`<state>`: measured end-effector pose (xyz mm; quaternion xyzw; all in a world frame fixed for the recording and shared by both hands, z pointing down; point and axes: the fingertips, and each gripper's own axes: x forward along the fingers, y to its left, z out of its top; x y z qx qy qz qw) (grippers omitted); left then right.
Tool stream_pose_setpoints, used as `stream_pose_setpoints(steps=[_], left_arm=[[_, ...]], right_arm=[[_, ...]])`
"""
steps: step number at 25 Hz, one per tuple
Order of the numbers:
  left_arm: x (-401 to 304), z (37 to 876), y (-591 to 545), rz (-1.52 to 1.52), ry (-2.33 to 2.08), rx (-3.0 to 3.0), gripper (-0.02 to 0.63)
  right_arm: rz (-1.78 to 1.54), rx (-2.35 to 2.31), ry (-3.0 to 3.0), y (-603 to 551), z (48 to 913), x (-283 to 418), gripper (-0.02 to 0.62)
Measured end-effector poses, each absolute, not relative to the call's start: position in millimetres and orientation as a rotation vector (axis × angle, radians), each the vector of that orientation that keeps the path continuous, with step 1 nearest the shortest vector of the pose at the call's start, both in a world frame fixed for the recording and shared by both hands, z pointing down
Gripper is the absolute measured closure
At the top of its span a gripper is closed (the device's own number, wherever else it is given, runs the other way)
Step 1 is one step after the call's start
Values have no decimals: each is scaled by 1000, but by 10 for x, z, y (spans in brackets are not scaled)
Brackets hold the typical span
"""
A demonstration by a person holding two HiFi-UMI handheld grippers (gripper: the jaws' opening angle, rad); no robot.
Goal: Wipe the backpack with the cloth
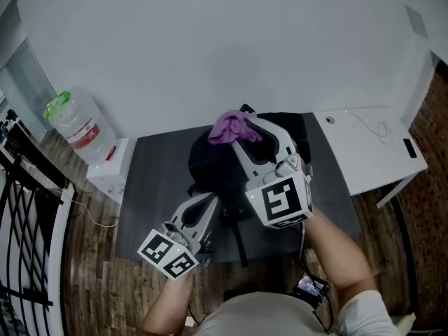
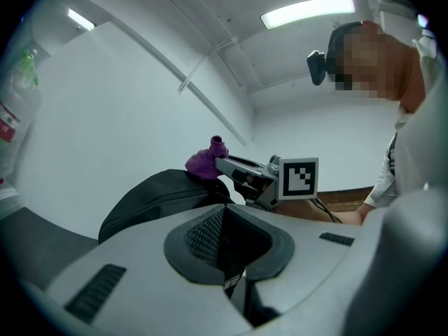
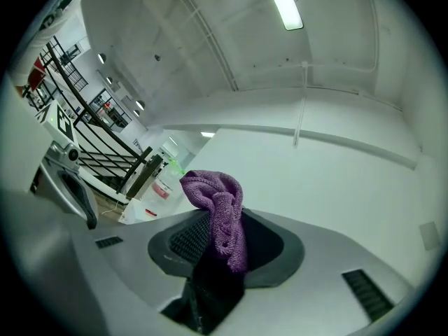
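At far left a rounded, clear plastic jug with a green cap is standing on a white boxy stand; how full the jug is cannot be told. The left gripper is pointing at the near side of the soft black backpack, its mesh-textured pads pressing together. The backpack is slumping in a rounded heap on the smooth dark grey tabletop. At its far top, the right gripper is pinching the crumpled, nubby purple cloth. A flat white desk is standing at right.
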<state>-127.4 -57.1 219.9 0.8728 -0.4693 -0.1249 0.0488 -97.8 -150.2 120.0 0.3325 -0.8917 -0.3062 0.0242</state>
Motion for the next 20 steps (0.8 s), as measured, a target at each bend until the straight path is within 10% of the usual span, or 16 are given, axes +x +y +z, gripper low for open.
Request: stream_pose_setpoints(steps=[20], left_arm=[[-1073,2174,-730,-360,-1395,2679,601]], right_arm=[[-553,1317,-2785,-2203,1271,-56,454]])
